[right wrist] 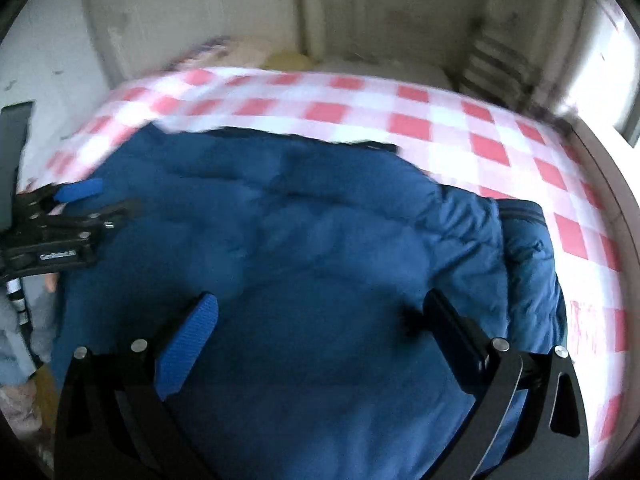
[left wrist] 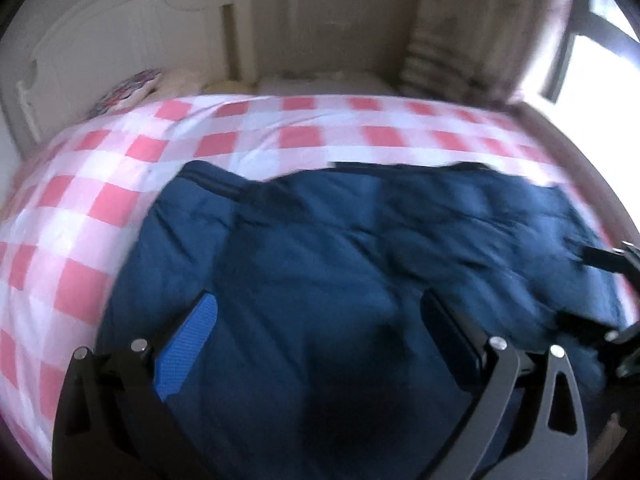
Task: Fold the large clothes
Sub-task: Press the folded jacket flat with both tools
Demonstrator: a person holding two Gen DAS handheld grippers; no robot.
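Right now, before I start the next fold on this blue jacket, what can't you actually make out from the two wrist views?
- Blue jacket: near hem cut off by the bottom edge and hidden behind the left gripper and right gripper, both views.
- Sleeves: motion blur; cannot tell where they lie.
- Checkered bedspread beneath the jacket: covered.
- Items near the headboard: blurred, unidentifiable.

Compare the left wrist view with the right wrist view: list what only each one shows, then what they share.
Only the left wrist view shows the white carved headboard, the bright window and the right gripper entering from the right edge.

Only the right wrist view shows the left gripper at the left edge, and the jacket's ribbed cuff.

Both show the dark blue padded jacket spread on the pink-and-white checked bedsheet, with that camera's own open fingers hovering above it.
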